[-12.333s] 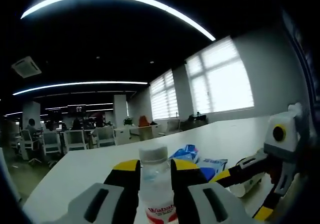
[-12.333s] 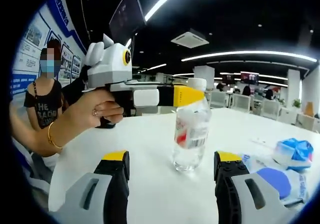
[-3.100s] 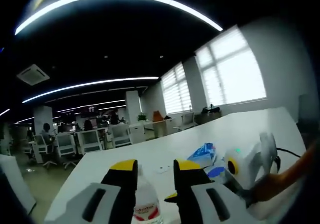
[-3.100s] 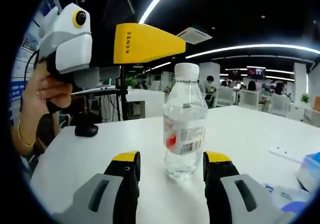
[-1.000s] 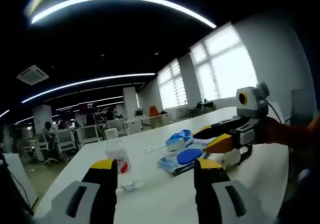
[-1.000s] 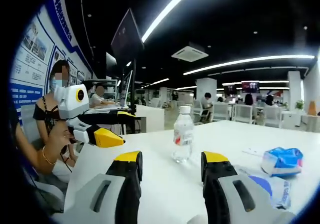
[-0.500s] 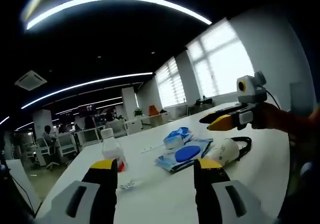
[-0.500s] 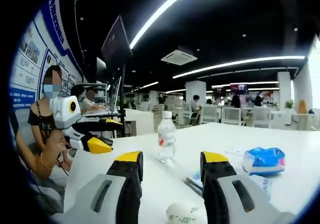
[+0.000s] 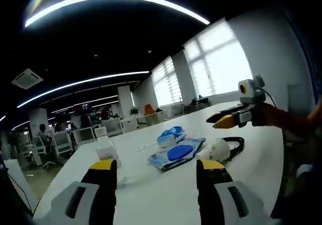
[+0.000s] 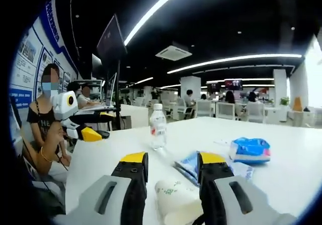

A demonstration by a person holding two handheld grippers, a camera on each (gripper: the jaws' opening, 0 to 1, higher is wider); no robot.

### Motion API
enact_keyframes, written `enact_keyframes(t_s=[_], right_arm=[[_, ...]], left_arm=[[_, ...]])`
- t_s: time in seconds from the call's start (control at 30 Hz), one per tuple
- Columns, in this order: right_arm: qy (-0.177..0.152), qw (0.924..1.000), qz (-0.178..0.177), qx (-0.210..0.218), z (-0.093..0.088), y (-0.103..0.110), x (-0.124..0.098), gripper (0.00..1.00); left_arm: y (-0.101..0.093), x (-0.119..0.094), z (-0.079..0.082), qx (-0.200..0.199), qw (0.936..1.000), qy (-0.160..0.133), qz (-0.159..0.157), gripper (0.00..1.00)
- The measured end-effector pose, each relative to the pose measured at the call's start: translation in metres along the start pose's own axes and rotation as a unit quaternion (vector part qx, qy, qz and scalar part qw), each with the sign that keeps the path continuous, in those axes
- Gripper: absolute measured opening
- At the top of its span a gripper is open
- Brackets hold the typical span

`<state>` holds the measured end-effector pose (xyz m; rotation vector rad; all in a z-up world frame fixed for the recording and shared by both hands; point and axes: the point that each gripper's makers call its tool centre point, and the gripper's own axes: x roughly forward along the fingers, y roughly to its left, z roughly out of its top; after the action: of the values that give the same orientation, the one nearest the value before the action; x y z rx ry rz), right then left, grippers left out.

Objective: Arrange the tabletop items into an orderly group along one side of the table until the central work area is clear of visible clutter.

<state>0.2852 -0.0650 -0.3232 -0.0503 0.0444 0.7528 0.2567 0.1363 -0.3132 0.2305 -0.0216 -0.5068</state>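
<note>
A clear water bottle point(image 9: 104, 147) point(image 10: 157, 127) with a red label stands upright on the white table point(image 9: 151, 200) point(image 10: 110, 154). My left gripper point(image 9: 158, 167) is open and holds nothing, well back from the bottle; the other view has it at the left point(image 10: 86, 133) in a hand. A white paper cup point(image 9: 217, 148) point(image 10: 173, 200) lies on its side. My right gripper point(image 10: 172, 164) point(image 9: 215, 120) hovers open above it. Near the cup lie a flat blue packet point(image 9: 173, 153) point(image 10: 188, 164) and a blue tissue pack point(image 9: 168, 134) point(image 10: 250, 149).
A black cable point(image 9: 236, 143) curls beside the cup, and crumpled clear plastic point(image 9: 125, 182) lies near the bottle. People point(image 10: 48, 119) sit at the table's left end by a monitor stand point(image 10: 111, 49). Office chairs and desks stand beyond the far edge.
The left gripper, shut on the bottle 12 seconds ago, has let it go and drawn back. The right gripper has backed off from the bottle and come over the cup.
</note>
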Motion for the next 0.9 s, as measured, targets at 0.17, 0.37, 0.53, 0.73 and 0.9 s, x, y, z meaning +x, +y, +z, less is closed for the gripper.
enact_keyframes(t_s=[0.17, 0.37, 0.53, 0.73, 0.9], right_arm=[[0.023, 0.9997, 0.005, 0.006, -0.014, 0.002, -0.009, 0.33], [0.039, 0.9992, 0.008, 0.011, -0.023, 0.004, -0.017, 0.33], [0.050, 0.9986, 0.007, 0.012, -0.030, 0.002, -0.022, 0.33], [0.060, 0.9979, 0.003, 0.024, -0.038, -0.001, -0.027, 0.33], [0.073, 0.9970, -0.001, 0.027, -0.048, -0.003, -0.033, 0.31]], left_arm=[[-0.005, -0.002, 0.000, -0.004, 0.9998, 0.004, -0.020, 0.65], [-0.007, -0.005, -0.002, 0.018, 0.9990, 0.022, -0.036, 0.66], [-0.013, -0.009, -0.002, 0.021, 0.9978, 0.028, -0.057, 0.71], [-0.014, -0.011, -0.004, 0.020, 0.9974, 0.036, -0.059, 0.73], [-0.015, -0.014, -0.007, 0.026, 0.9968, 0.044, -0.061, 0.75]])
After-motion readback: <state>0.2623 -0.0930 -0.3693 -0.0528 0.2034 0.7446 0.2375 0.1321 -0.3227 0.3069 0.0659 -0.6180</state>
